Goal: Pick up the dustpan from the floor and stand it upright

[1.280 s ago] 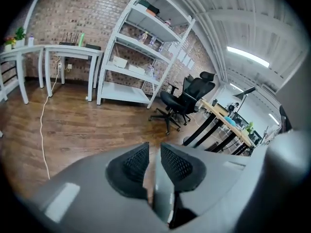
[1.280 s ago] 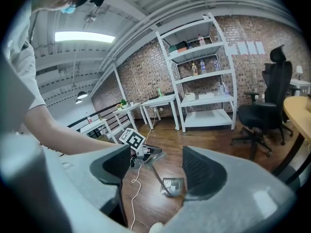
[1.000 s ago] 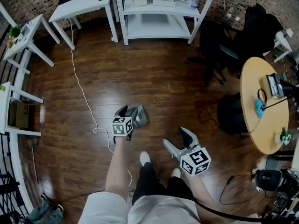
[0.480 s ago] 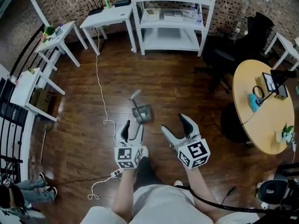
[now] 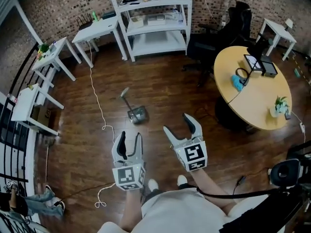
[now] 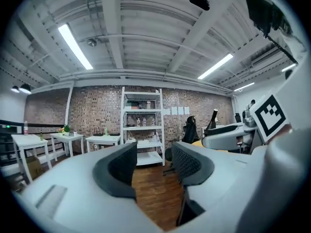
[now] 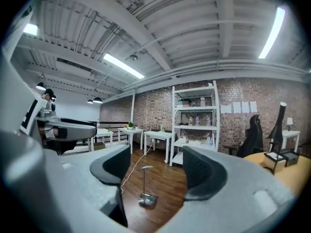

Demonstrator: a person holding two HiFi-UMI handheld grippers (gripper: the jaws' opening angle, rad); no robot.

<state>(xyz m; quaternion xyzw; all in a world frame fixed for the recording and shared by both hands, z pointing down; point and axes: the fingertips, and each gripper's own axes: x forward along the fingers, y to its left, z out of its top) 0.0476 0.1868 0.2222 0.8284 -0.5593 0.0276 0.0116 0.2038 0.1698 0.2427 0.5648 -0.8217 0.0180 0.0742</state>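
The grey dustpan (image 5: 137, 114) stands upright on the dark wood floor, with its long handle (image 5: 125, 92) pointing up. It also shows between the right jaws, well ahead, in the right gripper view (image 7: 147, 198). My left gripper (image 5: 130, 139) is held level, well short of the dustpan. Its jaws are closing with nothing between them (image 6: 153, 161). My right gripper (image 5: 178, 125) hovers to the dustpan's right, open and empty (image 7: 153, 168). Neither gripper touches the dustpan.
A white shelf unit (image 5: 153, 23) and white side tables (image 5: 97, 27) line the brick wall. A round wooden table (image 5: 252, 89) and a black chair (image 5: 214, 42) stand at the right. A white cable (image 5: 97, 108) runs across the floor left of the dustpan.
The left gripper, down at the dustpan a second ago, has drawn back and risen without it. The right gripper rose too. The dustpan is left standing alone.
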